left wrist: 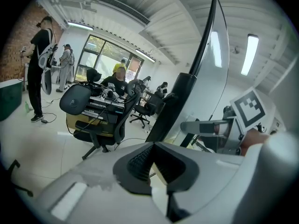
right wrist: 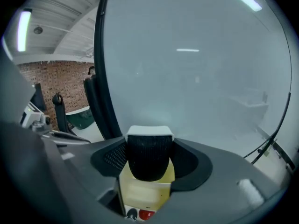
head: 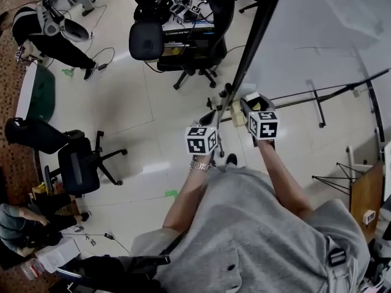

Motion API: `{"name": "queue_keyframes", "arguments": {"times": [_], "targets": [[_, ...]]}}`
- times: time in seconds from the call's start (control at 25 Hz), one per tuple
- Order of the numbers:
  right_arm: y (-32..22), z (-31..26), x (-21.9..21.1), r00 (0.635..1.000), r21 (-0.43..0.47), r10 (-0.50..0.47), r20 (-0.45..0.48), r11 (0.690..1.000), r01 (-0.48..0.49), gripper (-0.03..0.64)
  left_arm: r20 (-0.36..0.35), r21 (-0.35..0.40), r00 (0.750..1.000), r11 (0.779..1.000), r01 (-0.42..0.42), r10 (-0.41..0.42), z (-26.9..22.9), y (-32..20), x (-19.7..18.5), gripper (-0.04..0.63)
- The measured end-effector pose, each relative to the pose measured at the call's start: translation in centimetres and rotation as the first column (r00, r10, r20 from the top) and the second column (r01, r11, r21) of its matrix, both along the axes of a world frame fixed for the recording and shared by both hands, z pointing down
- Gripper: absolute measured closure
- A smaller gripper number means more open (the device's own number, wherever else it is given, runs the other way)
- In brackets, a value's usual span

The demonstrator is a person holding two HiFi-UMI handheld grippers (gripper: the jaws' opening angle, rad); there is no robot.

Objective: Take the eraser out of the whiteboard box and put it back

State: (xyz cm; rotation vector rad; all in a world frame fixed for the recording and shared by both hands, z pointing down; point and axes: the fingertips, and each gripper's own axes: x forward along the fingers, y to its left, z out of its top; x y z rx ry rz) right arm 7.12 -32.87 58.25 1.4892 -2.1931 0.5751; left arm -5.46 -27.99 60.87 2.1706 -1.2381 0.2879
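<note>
Open office with a pale floor (head: 153, 145) and desk chairs on the left, and a whiteboard (right wrist: 196, 78) standing at my right; I have the eraser up over its box.

My right gripper (right wrist: 149, 146) is closed on the black-felt eraser (right wrist: 149, 162), its pads pressing on both of the eraser's sides, so it hangs just above the yellowish whiteboard box (right wrist: 145, 190). Red and black marker caps (right wrist: 145, 214) show in the box. I hold the eraser directly over the opening, probably so that it can go straight back down. My left gripper (left wrist: 152, 148) waits just to the left of the whiteboard's near edge with its jaws together and nothing in them.
</note>
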Motion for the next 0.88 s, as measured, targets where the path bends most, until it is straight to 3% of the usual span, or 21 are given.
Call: {"name": "queue_keyframes", "arguments": {"times": [0.16,0.4,0.56,0.72,0.76,0.8,0.84,0.88], "targets": [[0.0,1.7,0.1,0.999,0.002,0.01,-0.036,1.0,-0.009,0.342,0.0,-0.001,1.0,1.0,0.002,-0.002,0.0,0.3,-0.4,0.592],[1.6,5.9,0.4,0.996,-0.158,0.011,-0.09,0.987,-0.026,0.337,-0.005,-0.003,1.0,1.0,-0.005,0.005,0.0,0.9,-1.0,0.592],[2.2,5.6,0.7,0.997,-0.147,0.041,-0.064,0.988,-0.05,0.288,-0.011,-0.007,1.0,1.0,-0.024,0.024,0.1,1.4,-1.1,0.592],[3.7,3.7,0.3,0.998,-0.079,0.07,0.007,0.995,-0.069,0.299,-0.021,-0.029,0.999,0.998,-0.047,0.046,0.8,2.8,-0.7,0.592],[4.3,3.1,0.1,0.997,-0.058,0.067,0.033,0.996,-0.065,0.36,-0.025,-0.037,0.998,0.998,-0.053,0.052,1.1,3.2,-0.5,0.592],[5.1,2.7,-0.3,0.996,-0.041,0.059,0.061,0.998,-0.057,0.552,-0.029,-0.045,0.998,0.997,-0.06,0.058,1.5,3.7,-0.1,0.592],[5.8,2.6,-0.5,0.995,-0.034,0.05,0.086,0.998,-0.048,0.612,-0.031,-0.052,0.997,0.996,-0.068,0.066,1.8,4.1,0.3,0.592],[6.5,2.7,-0.7,0.994,-0.037,0.043,0.103,0.999,-0.039,0.612,-0.031,-0.057,0.997,0.995,-0.077,0.075,2.1,4.6,0.9,0.592]]}}
